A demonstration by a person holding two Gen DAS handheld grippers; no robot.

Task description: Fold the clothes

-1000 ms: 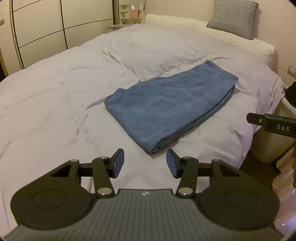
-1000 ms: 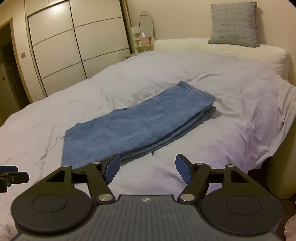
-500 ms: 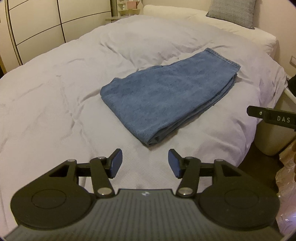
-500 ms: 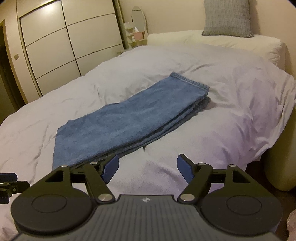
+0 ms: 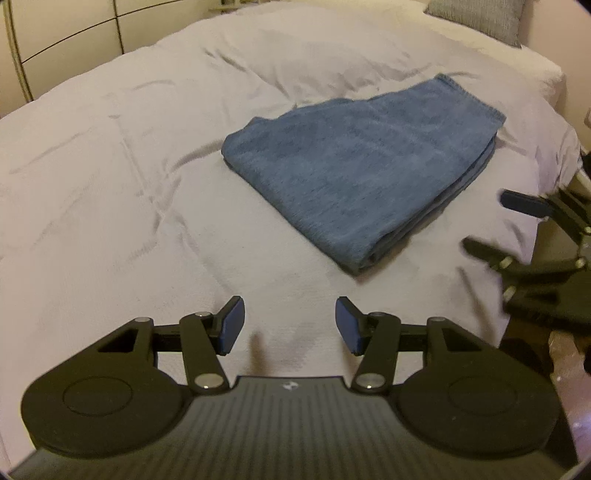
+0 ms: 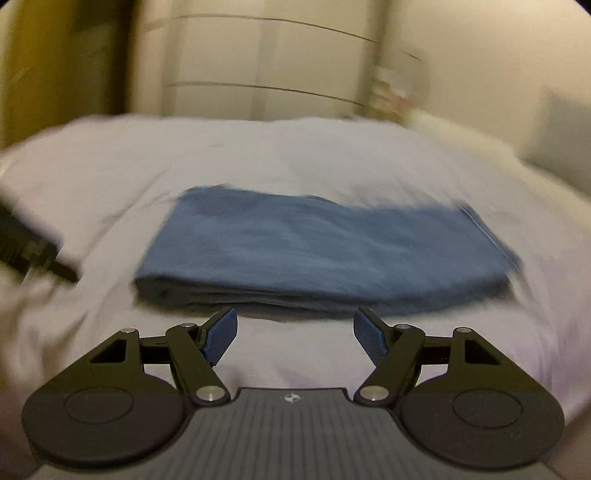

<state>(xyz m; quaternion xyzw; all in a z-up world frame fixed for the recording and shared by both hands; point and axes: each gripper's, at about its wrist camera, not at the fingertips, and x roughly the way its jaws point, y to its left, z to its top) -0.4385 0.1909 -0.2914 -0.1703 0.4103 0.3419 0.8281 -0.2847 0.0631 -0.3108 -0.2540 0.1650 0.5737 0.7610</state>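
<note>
i see the blue jeans [image 5: 364, 173] lying folded into a flat stack on the white duvet [image 5: 110, 184], well out from the pillow end. my left gripper [image 5: 289, 325] hangs short of their near corner, jaws parted, nothing between them. my right gripper [image 6: 294, 334] sits just before the long folded edge, jaws wider, also empty. i judge most folding done; perhaps one more fold across is left

Big bed [image 5: 110, 184] w/ wrinkled pale duvet fills the room. Cream wardrobe doors [image 5: 66, 33] w/ dark seam lines behind it, grey cushion [image 5: 476, 14] at the head, beige wall [image 6: 480, 55]. Dim warm light.
</note>
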